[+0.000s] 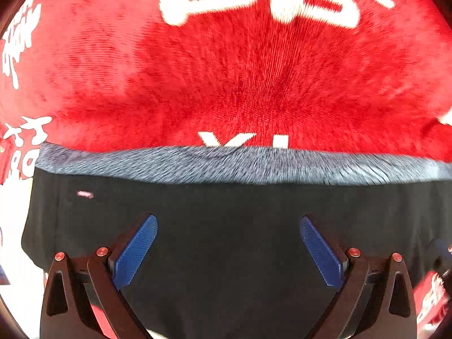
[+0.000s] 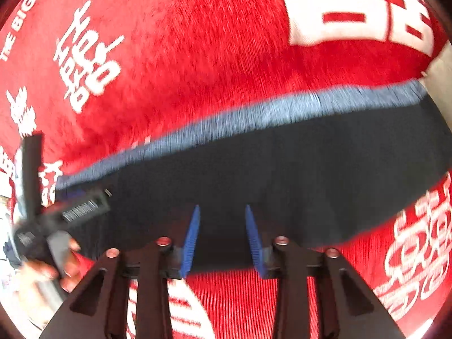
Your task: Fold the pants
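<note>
Dark navy pants (image 1: 226, 226) with a grey-blue ribbed waistband (image 1: 240, 165) lie folded flat on a red cloth. My left gripper (image 1: 228, 223) hovers just above the dark fabric, jaws wide open and empty. In the right wrist view the pants (image 2: 282, 175) run across the middle, waistband (image 2: 254, 115) on the far side. My right gripper (image 2: 222, 212) is over their near edge, blue pads (image 2: 192, 240) partly apart, nothing between them. The left gripper (image 2: 70, 212) and the hand holding it show at the left.
A red plush cloth (image 1: 226, 70) with white printed characters covers the surface around the pants; it also shows in the right wrist view (image 2: 183, 42). A pale surface (image 2: 440, 76) shows past the cloth's far right edge.
</note>
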A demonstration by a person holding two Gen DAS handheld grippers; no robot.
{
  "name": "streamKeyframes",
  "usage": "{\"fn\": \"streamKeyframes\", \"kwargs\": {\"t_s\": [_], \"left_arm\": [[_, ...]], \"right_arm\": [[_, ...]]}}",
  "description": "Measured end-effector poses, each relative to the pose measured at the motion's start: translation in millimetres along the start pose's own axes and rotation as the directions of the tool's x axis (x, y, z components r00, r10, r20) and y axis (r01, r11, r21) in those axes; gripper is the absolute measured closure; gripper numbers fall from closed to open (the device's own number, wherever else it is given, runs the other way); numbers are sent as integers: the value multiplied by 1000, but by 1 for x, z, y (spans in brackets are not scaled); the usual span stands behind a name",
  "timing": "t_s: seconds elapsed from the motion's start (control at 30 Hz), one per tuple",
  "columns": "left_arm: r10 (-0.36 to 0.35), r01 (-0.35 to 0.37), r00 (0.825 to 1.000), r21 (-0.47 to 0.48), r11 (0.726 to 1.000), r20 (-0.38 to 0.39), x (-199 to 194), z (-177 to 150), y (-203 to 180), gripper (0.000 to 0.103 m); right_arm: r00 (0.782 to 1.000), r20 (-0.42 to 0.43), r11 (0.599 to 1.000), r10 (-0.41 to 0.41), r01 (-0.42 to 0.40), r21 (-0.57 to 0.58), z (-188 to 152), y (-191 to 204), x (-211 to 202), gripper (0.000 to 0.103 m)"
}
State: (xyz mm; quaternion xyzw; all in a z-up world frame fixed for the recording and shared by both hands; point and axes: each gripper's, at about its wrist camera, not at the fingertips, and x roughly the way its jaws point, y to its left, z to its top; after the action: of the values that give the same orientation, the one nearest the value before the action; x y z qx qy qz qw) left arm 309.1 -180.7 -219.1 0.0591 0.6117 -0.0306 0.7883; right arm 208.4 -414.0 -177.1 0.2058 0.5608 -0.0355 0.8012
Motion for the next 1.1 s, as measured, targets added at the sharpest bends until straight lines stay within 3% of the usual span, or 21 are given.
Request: {"fn": "streamKeyframes", "kwargs": {"t_s": [0.1,0.23,0.3,0.33,0.4,0.5,0.63,0.7,0.8,0.87,0.9,0.93,1.0,1.03,1.1], "left_arm": [[34,-34,999,-19,999,37,9,16,-10,1],[49,-48,999,-56,997,17,32,28,-15,1],[30,-28,999,-85,996,24,37,31,-10,1],[22,-20,1000,-92,996,22,38,31,-9,0],[19,-16,999,-96,995,28,40,32,-8,0],[28,-25,999,-92,995,32,42,28,-3,0],[50,-48,998,-73,996,26,33,26,-8,0],[59,-57,998,-42,997,38,17,25,-18,0],[14,-15,998,3,1000,65,-8,7,-32,0],[11,-14,999,53,999,54,-13,-15,-45,0],[18,-22,999,79,997,43,-11,-27,-51,0],[33,-35,999,108,994,18,-5,-36,-58,0],[44,-47,997,58,997,63,-7,-52,-60,0],[47,-49,998,56,997,40,-6,-52,-62,0],[68,-70,997,66,995,32,-9,-52,-66,0]], "right_arm": [[1000,15,999,13,-13,-35,33,6,24,70],[999,-25,997,29,-31,-69,54,13,66,70],[1000,-15,998,13,-14,-61,57,5,72,79],[1000,0,998,0,0,-56,58,0,71,83],[996,37,996,-78,80,-38,63,-15,65,83],[991,50,992,-124,122,42,68,-56,56,87],[968,73,968,-241,235,82,69,-92,33,88],[963,75,957,-260,247,150,63,-112,13,82],[965,96,954,-245,223,199,43,-130,-14,74],[958,82,948,-275,256,191,23,-136,-20,46],[959,56,947,-277,262,187,12,-140,-16,41],[962,42,949,-271,259,177,3,-143,-12,41],[952,83,952,-293,283,115,-10,-137,-16,41],[950,69,950,-303,296,97,-13,-132,-18,41],[961,79,958,-264,252,136,-23,-130,-30,41]]}}
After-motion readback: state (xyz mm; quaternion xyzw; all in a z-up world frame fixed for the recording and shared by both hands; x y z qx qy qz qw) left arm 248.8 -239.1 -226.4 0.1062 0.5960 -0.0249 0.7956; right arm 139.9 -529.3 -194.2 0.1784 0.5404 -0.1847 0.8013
